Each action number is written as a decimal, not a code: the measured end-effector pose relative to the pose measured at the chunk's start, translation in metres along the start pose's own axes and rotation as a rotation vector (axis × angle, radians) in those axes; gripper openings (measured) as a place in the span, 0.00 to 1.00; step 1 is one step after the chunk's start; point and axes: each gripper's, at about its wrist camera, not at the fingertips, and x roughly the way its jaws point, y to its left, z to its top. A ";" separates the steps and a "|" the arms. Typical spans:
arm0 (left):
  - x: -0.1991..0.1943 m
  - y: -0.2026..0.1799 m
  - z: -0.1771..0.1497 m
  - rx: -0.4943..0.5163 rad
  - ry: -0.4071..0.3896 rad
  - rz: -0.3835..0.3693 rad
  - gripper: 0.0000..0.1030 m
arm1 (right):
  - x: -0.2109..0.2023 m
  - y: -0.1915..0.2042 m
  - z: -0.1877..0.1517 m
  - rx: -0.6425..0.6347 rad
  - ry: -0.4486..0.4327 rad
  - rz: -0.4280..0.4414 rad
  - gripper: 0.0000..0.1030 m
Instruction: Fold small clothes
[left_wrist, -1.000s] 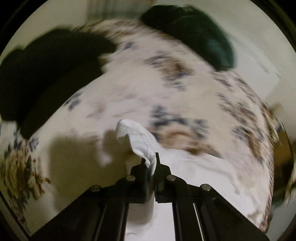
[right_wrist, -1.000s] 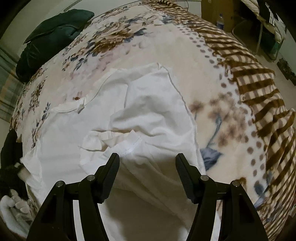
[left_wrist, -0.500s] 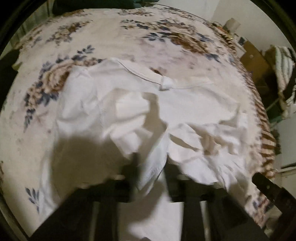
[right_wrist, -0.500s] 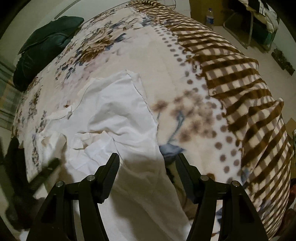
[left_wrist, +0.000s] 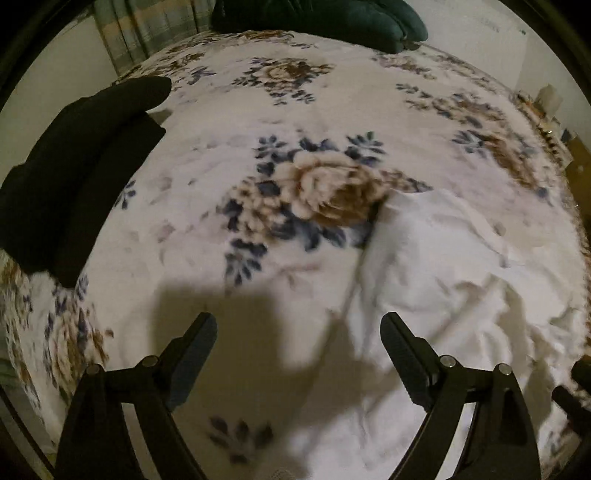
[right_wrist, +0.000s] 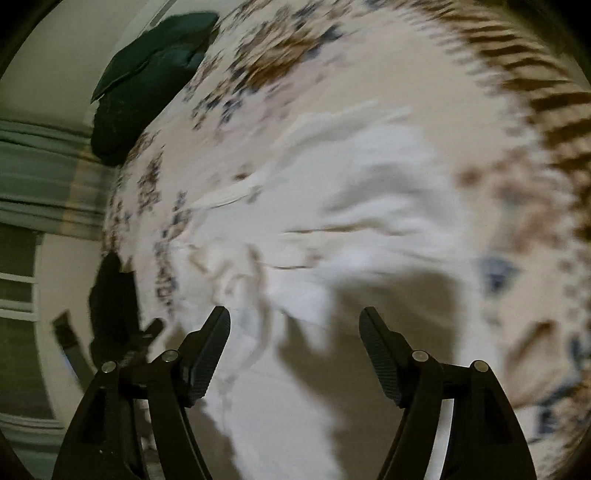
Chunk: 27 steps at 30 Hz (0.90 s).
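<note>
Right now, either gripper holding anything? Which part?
Nothing held. The left gripper has just opened, jaws wide and empty beside the white garment. The right gripper has also been opening, empty above the cloth.

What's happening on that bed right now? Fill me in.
A person is folding a crumpled white cotton garment on a cream floral fleece blanket, with a black two-finger gripper in each hand. The left gripper has just been opening; nothing sits between its jaws, and the cloth lies loose beside it. The right gripper has also just opened further, hovering over the garment without gripping it. A folded black garment and a dark green cushion lie further off.
</note>
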 end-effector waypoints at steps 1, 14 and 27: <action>0.005 -0.002 0.002 0.006 0.001 0.004 0.88 | 0.013 0.009 0.005 -0.003 0.009 0.016 0.72; 0.020 -0.016 -0.004 0.109 0.042 0.002 0.88 | 0.021 0.005 -0.014 -0.042 0.052 -0.220 0.06; 0.013 0.019 -0.004 -0.003 0.070 0.034 0.88 | 0.108 0.108 -0.026 -0.294 0.227 -0.084 0.04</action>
